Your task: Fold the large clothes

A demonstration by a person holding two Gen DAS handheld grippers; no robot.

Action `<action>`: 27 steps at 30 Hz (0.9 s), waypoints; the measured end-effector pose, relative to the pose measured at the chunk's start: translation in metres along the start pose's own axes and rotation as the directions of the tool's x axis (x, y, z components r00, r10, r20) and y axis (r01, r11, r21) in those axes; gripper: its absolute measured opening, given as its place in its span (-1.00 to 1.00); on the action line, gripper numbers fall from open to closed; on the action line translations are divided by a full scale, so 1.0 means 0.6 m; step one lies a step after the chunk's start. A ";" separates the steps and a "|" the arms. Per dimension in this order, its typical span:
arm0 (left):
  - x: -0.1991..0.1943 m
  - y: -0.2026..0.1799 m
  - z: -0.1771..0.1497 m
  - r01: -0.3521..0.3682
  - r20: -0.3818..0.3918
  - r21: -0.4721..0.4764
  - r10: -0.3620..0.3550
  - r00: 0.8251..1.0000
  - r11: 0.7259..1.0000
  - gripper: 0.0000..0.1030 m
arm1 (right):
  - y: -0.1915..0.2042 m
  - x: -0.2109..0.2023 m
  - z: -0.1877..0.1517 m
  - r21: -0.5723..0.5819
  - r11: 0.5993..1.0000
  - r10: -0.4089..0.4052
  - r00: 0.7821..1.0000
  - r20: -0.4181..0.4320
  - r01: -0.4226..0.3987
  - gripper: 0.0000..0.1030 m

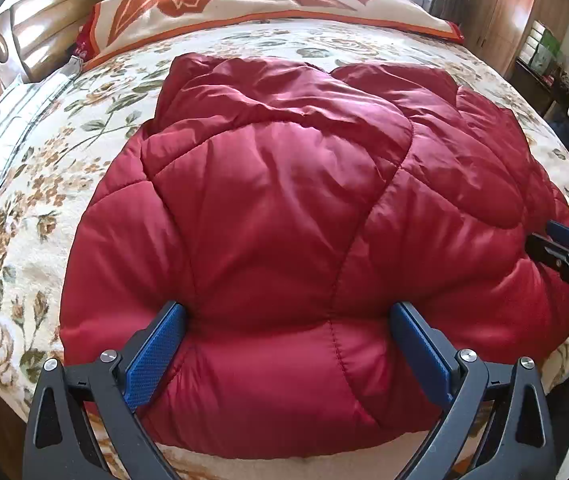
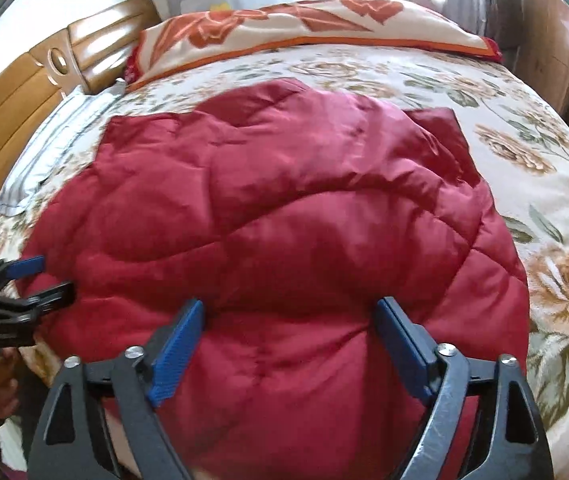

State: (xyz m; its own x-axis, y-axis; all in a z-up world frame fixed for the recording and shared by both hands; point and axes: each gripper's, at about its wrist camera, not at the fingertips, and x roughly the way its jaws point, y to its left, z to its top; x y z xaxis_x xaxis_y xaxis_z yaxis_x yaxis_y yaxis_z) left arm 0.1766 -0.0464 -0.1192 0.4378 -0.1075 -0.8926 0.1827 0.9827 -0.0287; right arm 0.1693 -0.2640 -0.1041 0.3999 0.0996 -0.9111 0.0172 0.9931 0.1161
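Red quilted puffer jacket (image 1: 284,208) lies folded at the near edge of your floral-covered bed (image 1: 36,184). Your left gripper (image 1: 286,340) and right gripper (image 2: 290,336) both stand wide apart, straddling its padding, clamping nothing.

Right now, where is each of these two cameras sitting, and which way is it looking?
Left wrist view: rides on the left gripper, looking steeply down along its wide-open blue fingers at the red quilted jacket on the floral bedspread; the right gripper enters at the right edge.
Right wrist view: rides on the right gripper, jaws open over the same red quilted jacket; the left gripper shows at the left edge.
Shared: jacket, bedspread, orange floral blanket, wooden headboard.
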 end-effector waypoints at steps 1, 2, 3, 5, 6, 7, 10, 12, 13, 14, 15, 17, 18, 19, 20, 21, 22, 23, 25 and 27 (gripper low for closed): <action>0.000 0.000 0.000 -0.002 -0.002 0.000 0.002 1.000 1.000 0.99 | -0.010 0.007 0.001 0.015 1.000 0.004 1.000 -0.002 -0.004 0.70; -0.001 -0.001 0.000 -0.004 -0.003 -0.002 0.004 1.000 1.000 0.99 | -0.014 0.008 0.001 0.022 1.000 0.001 1.000 -0.002 -0.001 0.70; -0.003 -0.002 0.001 -0.009 -0.003 -0.002 0.009 1.000 1.000 0.99 | -0.014 0.006 0.000 0.022 1.000 -0.004 1.000 -0.001 0.004 0.70; -0.012 -0.004 0.004 -0.017 0.006 -0.002 0.017 1.000 1.000 0.99 | -0.014 0.004 -0.002 0.018 1.000 -0.009 1.000 0.002 0.009 0.70; -0.018 -0.005 0.006 -0.016 0.011 -0.002 0.016 1.000 1.000 0.97 | -0.013 0.003 -0.004 0.016 1.000 -0.013 1.000 0.004 0.012 0.70; -0.025 -0.005 0.010 -0.005 0.017 -0.007 0.005 1.000 1.000 0.94 | -0.014 0.002 -0.002 0.018 1.000 -0.013 1.000 0.003 0.013 0.70; -0.046 0.000 0.027 0.052 0.042 -0.033 -0.050 0.998 0.998 0.81 | -0.018 -0.001 0.001 0.031 1.000 -0.002 1.000 0.000 0.002 0.70; -0.053 0.000 0.041 0.073 0.056 -0.038 -0.071 0.996 0.997 0.80 | -0.020 -0.004 0.002 0.039 0.999 0.008 1.000 -0.004 -0.007 0.70; -0.054 -0.001 0.049 0.071 0.059 -0.037 -0.069 0.996 0.997 0.80 | -0.020 -0.005 0.004 0.042 0.999 0.010 1.000 -0.005 -0.010 0.70; -0.053 -0.002 0.055 0.070 0.061 -0.035 -0.067 0.996 0.997 0.80 | -0.021 -0.007 0.006 0.049 0.999 0.012 1.000 -0.008 -0.011 0.70; -0.052 -0.004 0.064 0.069 0.064 -0.029 -0.067 0.996 0.997 0.80 | -0.020 -0.013 0.010 0.056 0.998 0.015 1.000 -0.003 -0.014 0.70; -0.041 -0.008 0.077 0.057 0.059 -0.023 -0.056 0.997 0.998 0.80 | -0.018 -0.026 0.019 0.057 0.998 0.020 1.000 0.020 -0.022 0.69; -0.030 -0.008 0.085 0.048 0.046 -0.026 -0.047 0.998 0.998 0.80 | -0.016 -0.030 0.026 0.051 0.999 0.013 1.000 0.029 -0.014 0.70; -0.017 -0.007 0.093 0.046 0.026 -0.033 -0.045 0.999 0.998 0.80 | -0.016 -0.030 0.032 0.047 0.999 0.006 1.000 0.030 -0.008 0.70; -0.004 -0.003 0.099 0.046 0.013 -0.040 -0.045 0.999 0.998 0.80 | -0.019 -0.026 0.042 0.048 0.999 0.001 1.000 0.028 -0.002 0.70; 0.011 0.002 0.105 0.037 0.000 -0.053 -0.037 0.999 0.998 0.85 | -0.023 -0.021 0.050 0.053 0.999 0.000 1.000 0.026 -0.001 0.70; 0.024 0.009 0.109 0.024 -0.012 -0.063 -0.025 1.000 0.998 0.85 | -0.028 -0.012 0.058 0.058 0.998 -0.003 1.000 0.020 0.002 0.70; 0.033 0.013 0.115 0.021 -0.021 -0.074 -0.023 1.000 0.997 0.86 | -0.034 0.000 0.065 0.063 0.998 -0.004 1.000 0.007 0.003 0.70; 0.046 0.025 0.122 0.020 -0.033 -0.094 -0.023 0.999 0.995 0.86 | -0.048 0.023 0.074 0.083 0.997 -0.001 1.000 -0.020 0.002 0.70; 0.056 0.028 0.127 0.015 -0.040 -0.099 -0.019 0.999 0.995 0.86 | -0.062 0.040 0.081 0.095 0.995 -0.004 0.999 -0.034 0.008 0.70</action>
State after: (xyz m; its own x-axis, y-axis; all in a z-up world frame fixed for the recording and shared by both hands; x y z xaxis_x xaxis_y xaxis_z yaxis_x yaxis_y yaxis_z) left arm 0.2615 -0.0450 -0.1151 0.3984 -0.1204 -0.9093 0.1018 0.9910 -0.0866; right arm 0.2230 -0.3014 -0.1108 0.3680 0.0972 -0.9247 0.1071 0.9835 0.1460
